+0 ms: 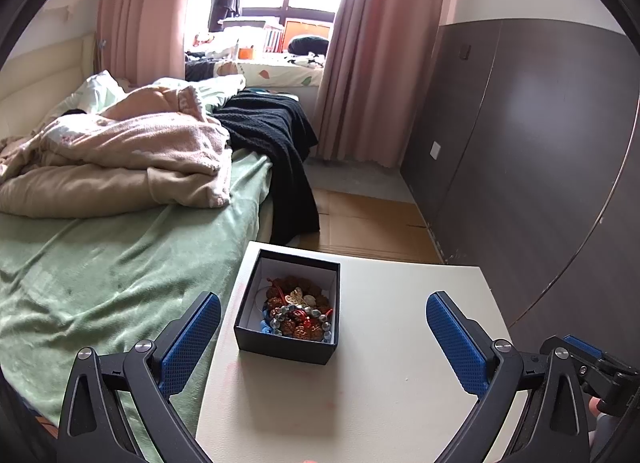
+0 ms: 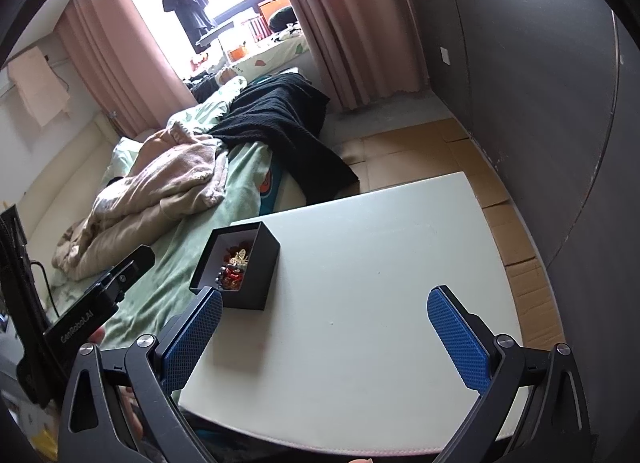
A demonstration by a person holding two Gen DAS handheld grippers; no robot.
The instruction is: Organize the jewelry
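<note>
A black open box (image 1: 288, 347) with a white lining stands on the white table (image 1: 380, 383) near its left edge. Inside it lies a heap of jewelry (image 1: 298, 313): brown bead bracelets, grey beads, red cord and a pale pendant. My left gripper (image 1: 323, 337) is open and empty, just short of the box, with the box between its blue pads (image 1: 188, 347). In the right wrist view the box (image 2: 256, 275) sits at the table's left edge, with jewelry (image 2: 236, 267) inside. My right gripper (image 2: 325, 337) is open and empty over the table (image 2: 380, 283).
A bed with a green sheet (image 1: 100, 271), beige blankets (image 1: 120, 159) and a black throw (image 1: 276, 135) lies left of the table. Dark wall panels (image 1: 540, 163) stand on the right. Cardboard (image 1: 360, 223) covers the floor beyond the table. Pink curtains frame a window.
</note>
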